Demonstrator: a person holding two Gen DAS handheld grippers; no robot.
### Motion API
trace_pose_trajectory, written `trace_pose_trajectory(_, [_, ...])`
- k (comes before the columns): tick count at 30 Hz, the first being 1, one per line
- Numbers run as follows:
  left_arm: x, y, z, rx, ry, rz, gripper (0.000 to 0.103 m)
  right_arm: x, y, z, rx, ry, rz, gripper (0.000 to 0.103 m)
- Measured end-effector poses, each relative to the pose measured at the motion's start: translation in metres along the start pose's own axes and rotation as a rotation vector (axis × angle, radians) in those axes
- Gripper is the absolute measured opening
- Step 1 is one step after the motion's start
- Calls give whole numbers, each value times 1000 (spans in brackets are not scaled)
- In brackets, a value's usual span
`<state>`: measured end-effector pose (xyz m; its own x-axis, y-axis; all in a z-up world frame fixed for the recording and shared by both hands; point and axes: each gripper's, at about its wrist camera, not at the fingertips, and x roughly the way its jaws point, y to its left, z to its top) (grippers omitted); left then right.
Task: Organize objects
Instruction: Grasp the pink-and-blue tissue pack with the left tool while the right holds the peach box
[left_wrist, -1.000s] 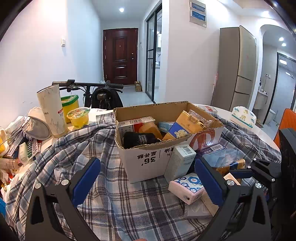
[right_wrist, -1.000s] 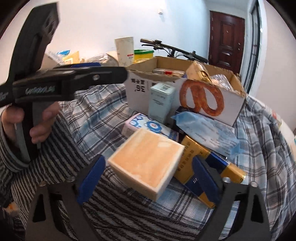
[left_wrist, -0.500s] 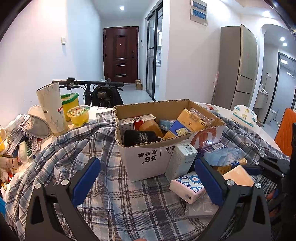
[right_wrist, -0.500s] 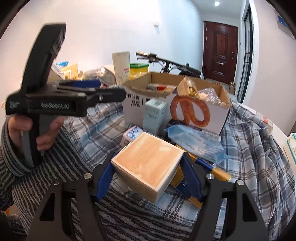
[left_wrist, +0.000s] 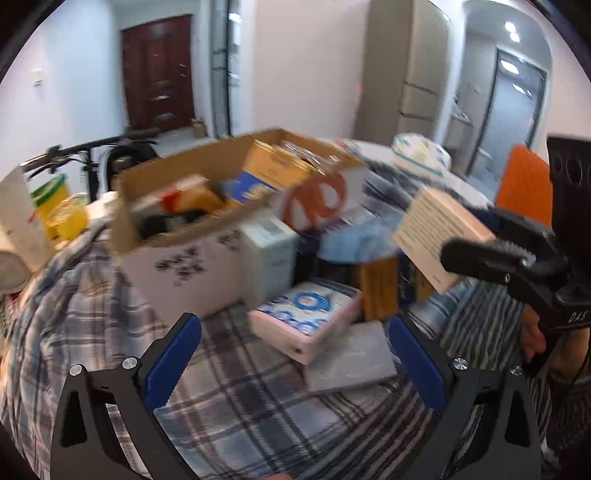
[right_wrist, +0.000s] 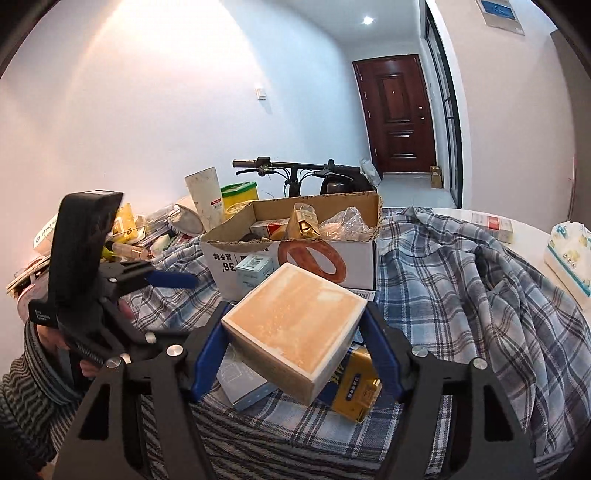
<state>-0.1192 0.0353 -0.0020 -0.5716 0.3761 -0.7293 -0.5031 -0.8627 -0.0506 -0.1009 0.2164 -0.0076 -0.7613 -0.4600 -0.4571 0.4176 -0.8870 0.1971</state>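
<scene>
My right gripper (right_wrist: 295, 325) is shut on a beige box with an orange top (right_wrist: 295, 328) and holds it tilted above the plaid cloth (right_wrist: 461, 295). In the left wrist view this box (left_wrist: 436, 229) hangs at the right, in front of the open cardboard box (left_wrist: 192, 206), which has several packages in it. My left gripper (left_wrist: 291, 332) is open with nothing between its fingers. It points down at a pink tissue pack with blue circles (left_wrist: 306, 317) and a grey flat packet (left_wrist: 347, 354). A white-teal carton (left_wrist: 269, 251) leans against the cardboard box (right_wrist: 295, 236).
A yellow-blue box (right_wrist: 354, 384) and a blue pouch (left_wrist: 354, 240) lie under the lifted box. A paper cup (right_wrist: 205, 195), a green-lidded tub (right_wrist: 240, 195) and loose clutter fill the far left. A bicycle handlebar (right_wrist: 295, 170) stands behind. A tissue pack (right_wrist: 569, 254) lies at the right.
My right gripper closed on the beige box and raised it off the cloth. My left gripper swung right and tipped downward, so the pink tissue pack is now centred.
</scene>
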Motion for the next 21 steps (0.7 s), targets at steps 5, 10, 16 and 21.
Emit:
trace_pose_trajectory(5, [28, -7, 3, 43, 100, 43, 103, 1, 6, 0, -21, 4, 1, 69])
trace_pose_trajectory(10, [36, -14, 8, 67, 98, 34, 103, 0, 3, -1, -16, -5, 3, 69])
trace_pose_trajectory(16, [55, -10, 14, 34, 171, -32, 103, -1, 2, -1, -15, -8, 5, 69])
trace_pose_trajectory(21, [54, -5, 16, -4, 150, -68, 75, -2, 2, -1, -14, -9, 4, 69])
